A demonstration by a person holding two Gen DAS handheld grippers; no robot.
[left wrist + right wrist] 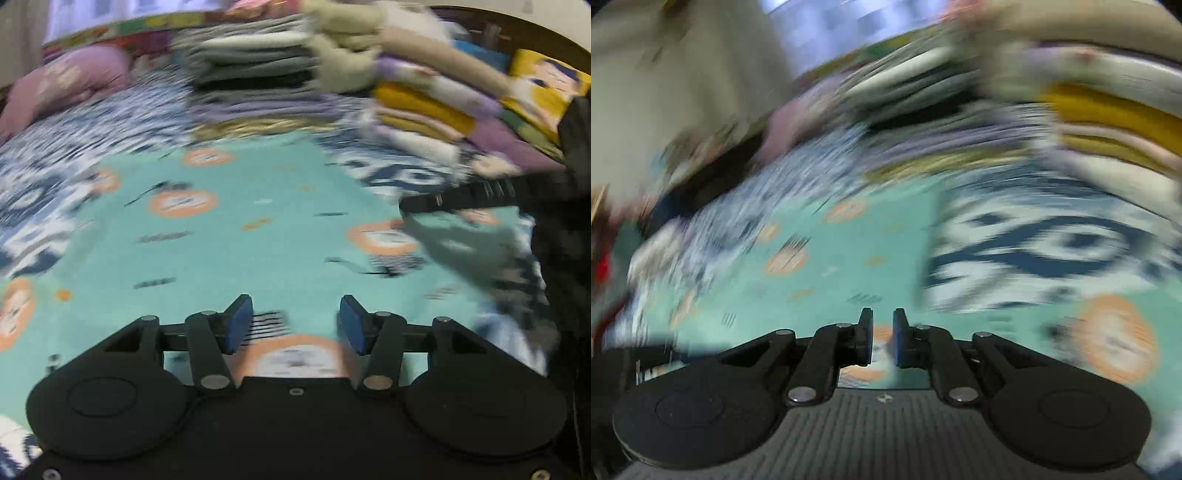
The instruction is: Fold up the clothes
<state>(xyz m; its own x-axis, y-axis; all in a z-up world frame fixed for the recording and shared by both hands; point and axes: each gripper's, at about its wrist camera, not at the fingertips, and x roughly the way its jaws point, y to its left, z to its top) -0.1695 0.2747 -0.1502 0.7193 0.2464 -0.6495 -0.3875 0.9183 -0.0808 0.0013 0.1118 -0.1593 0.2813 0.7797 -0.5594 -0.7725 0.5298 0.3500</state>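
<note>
A teal garment (pixel 258 236) with orange round prints lies spread flat on a blue-and-white patterned bedspread (pixel 48 192). My left gripper (pixel 295 325) hovers over its near part, jaws wide open and empty. In the left wrist view the right gripper (pixel 458 199) shows at the right edge beside a raised fold of the teal cloth. In the right wrist view my right gripper (pixel 882 343) is over the teal garment (pixel 827 280), its jaws a narrow gap apart with nothing visibly between them. Both views are motion-blurred.
Stacks of folded clothes (pixel 258 74) stand at the far side, with a second stack (pixel 417 96) to the right and a yellow printed cushion (pixel 546 88). A pink pillow (pixel 74 85) lies at the far left. The bedspread (pixel 1052 240) shows right of the garment.
</note>
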